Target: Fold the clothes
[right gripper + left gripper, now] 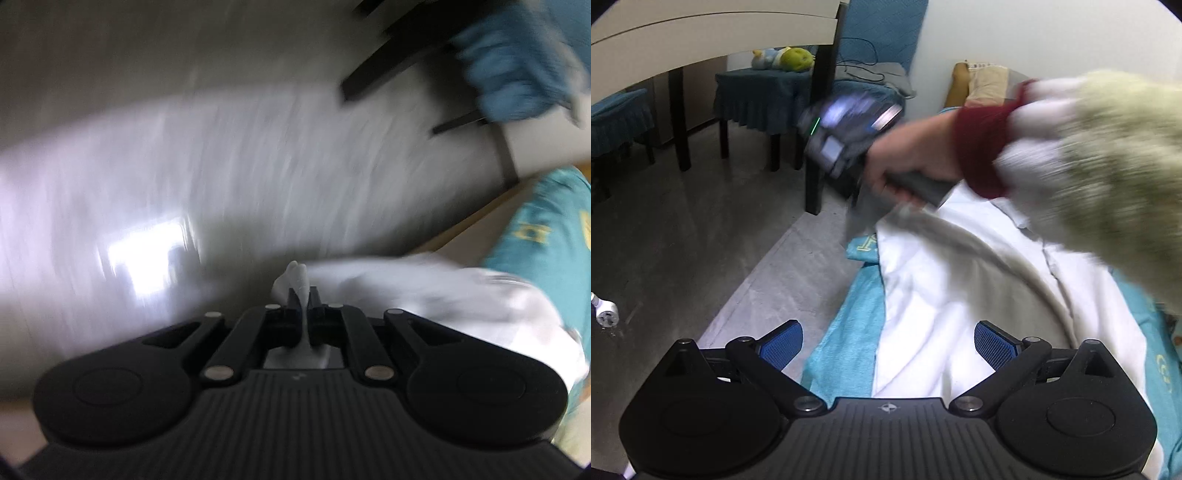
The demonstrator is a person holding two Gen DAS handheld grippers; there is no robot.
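Right claw (303, 295) clamps white garment (424, 284); left claw (888, 345) spread above it.

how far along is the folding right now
Early. Done: the white garment lies spread on the teal sheet. In hand: the right gripper is shut on a corner of it, lifting a fold. Left: the left gripper hovers open, holding nothing; no neat folded stack shows yet.
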